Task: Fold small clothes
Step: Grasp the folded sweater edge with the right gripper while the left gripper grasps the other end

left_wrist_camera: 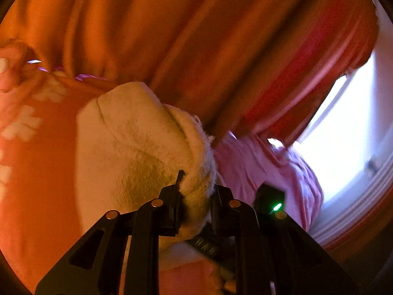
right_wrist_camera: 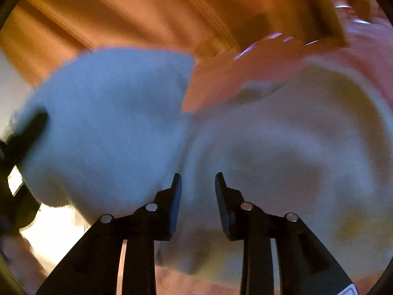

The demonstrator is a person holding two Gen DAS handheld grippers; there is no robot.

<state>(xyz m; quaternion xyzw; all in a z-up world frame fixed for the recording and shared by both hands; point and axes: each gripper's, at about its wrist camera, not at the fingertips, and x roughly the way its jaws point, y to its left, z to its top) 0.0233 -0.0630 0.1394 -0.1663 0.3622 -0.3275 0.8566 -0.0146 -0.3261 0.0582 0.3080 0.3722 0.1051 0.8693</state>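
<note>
Cream fleece garment (left_wrist_camera: 137, 142): one edge is pinched between the fingers of the left gripper (left_wrist_camera: 196, 196), which stand narrow with the pile bunched between them. From that pinch the cloth runs toward 10 o'clock in the left wrist view, rising as a rolled ridge over an orange patterned surface (left_wrist_camera: 36, 172). A pink cloth (left_wrist_camera: 270, 169) lies just beside the fingers at 2 o'clock; orange curtains (left_wrist_camera: 172, 36) hang beyond it.

The right gripper (right_wrist_camera: 198, 189) has its fingers parted, and nothing is pressed between the pads. In the right wrist view the same cream fleece (right_wrist_camera: 282, 147) fills the field ahead, its bulk lying from 12 to 3 o'clock and close under the tips. The view is blurred, so contact cannot be told.

Judgement: the left hand holds the edge; the right is nearest the free bulk, and its next grasp lies straight ahead.
</note>
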